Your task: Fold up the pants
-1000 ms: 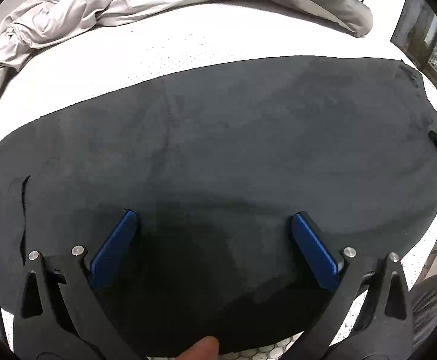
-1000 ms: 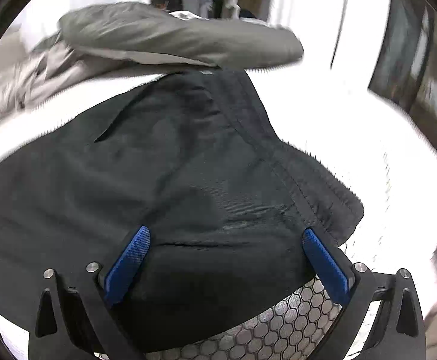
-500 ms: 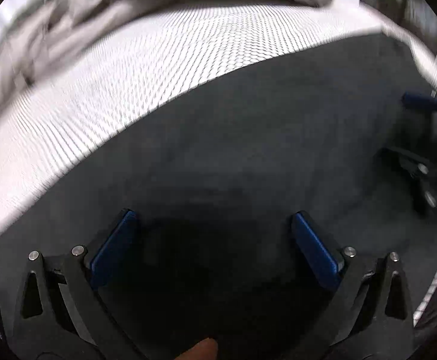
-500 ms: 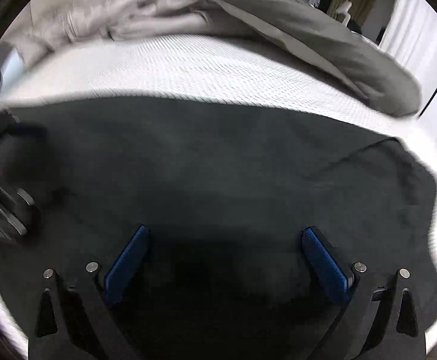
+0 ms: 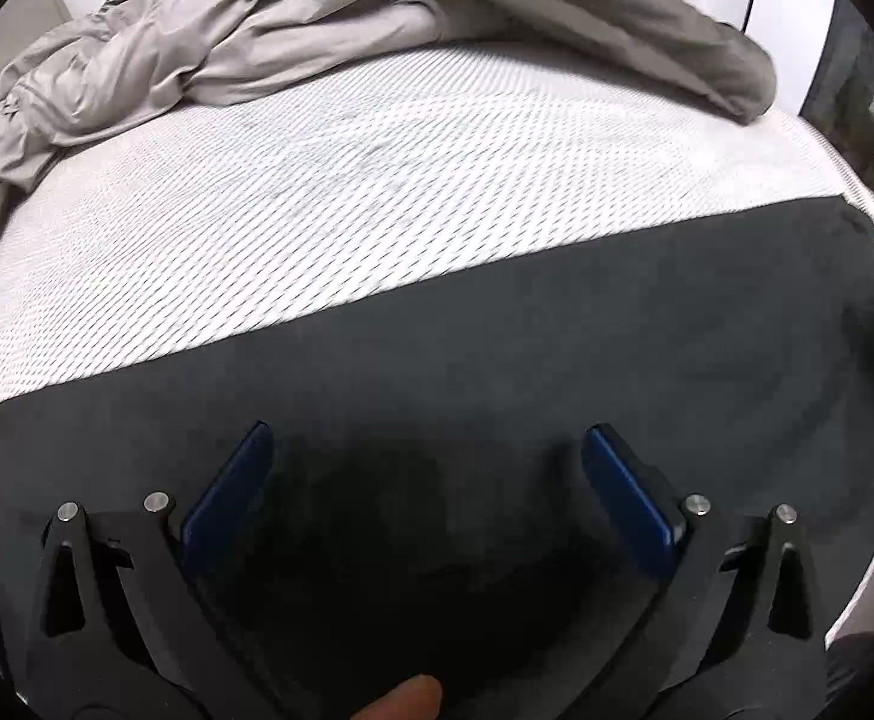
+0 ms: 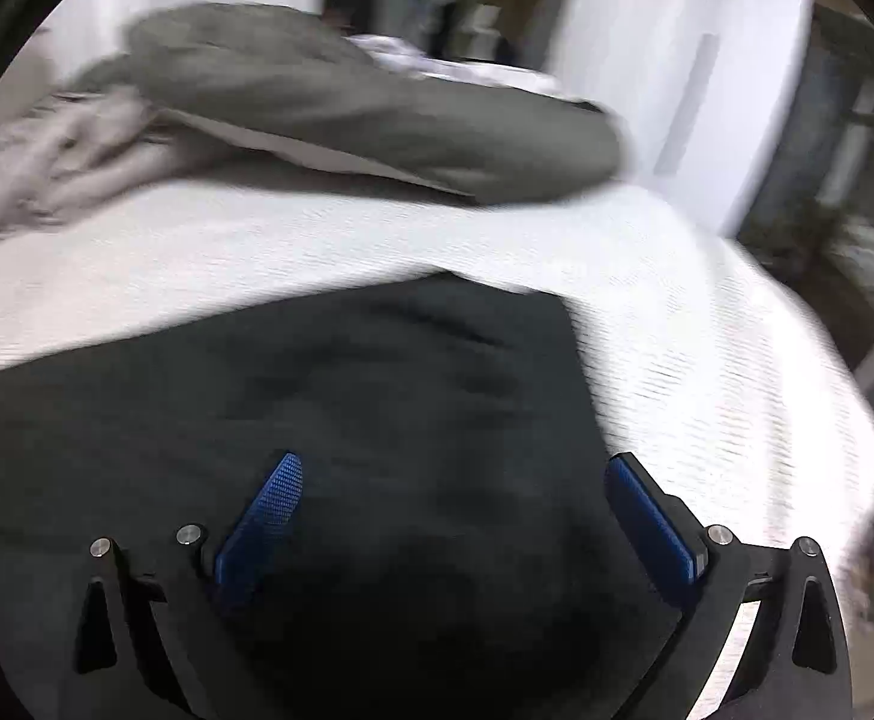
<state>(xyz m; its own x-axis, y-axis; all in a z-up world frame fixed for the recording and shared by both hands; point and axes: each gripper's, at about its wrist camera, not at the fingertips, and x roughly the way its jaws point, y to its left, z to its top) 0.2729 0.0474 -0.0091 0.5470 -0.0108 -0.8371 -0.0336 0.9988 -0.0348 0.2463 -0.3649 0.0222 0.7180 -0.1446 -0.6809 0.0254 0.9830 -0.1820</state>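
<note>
- Blue-padded black left gripper (image 5: 428,456): jaws spread wide apart, nothing between them, hovering over the dark charcoal pants (image 5: 496,372); whether the tips touch the cloth can't be told.
- Fingertip (image 5: 404,705) of the person peeks in at the bottom edge of the left wrist view.
- Blue-padded black right gripper (image 6: 454,483): jaws also wide apart, nothing clamped, over the same dark pants (image 6: 317,396); right finger sits near the cloth's right edge.
- Pants lie spread flat on the white textured mattress (image 5: 377,180), along its near side, filling the lower half of both views.
- Right wrist view: pants end in a corner toward the right, with white mattress (image 6: 706,360) beyond; this view is motion-blurred.
- Crumpled grey quilted blanket (image 5: 257,42) is piled at the far side of the mattress, well apart from the pants; it's also seen in the right view (image 6: 347,108).
- Dark furniture (image 5: 856,78) stands at the far right, details unclear.
</note>
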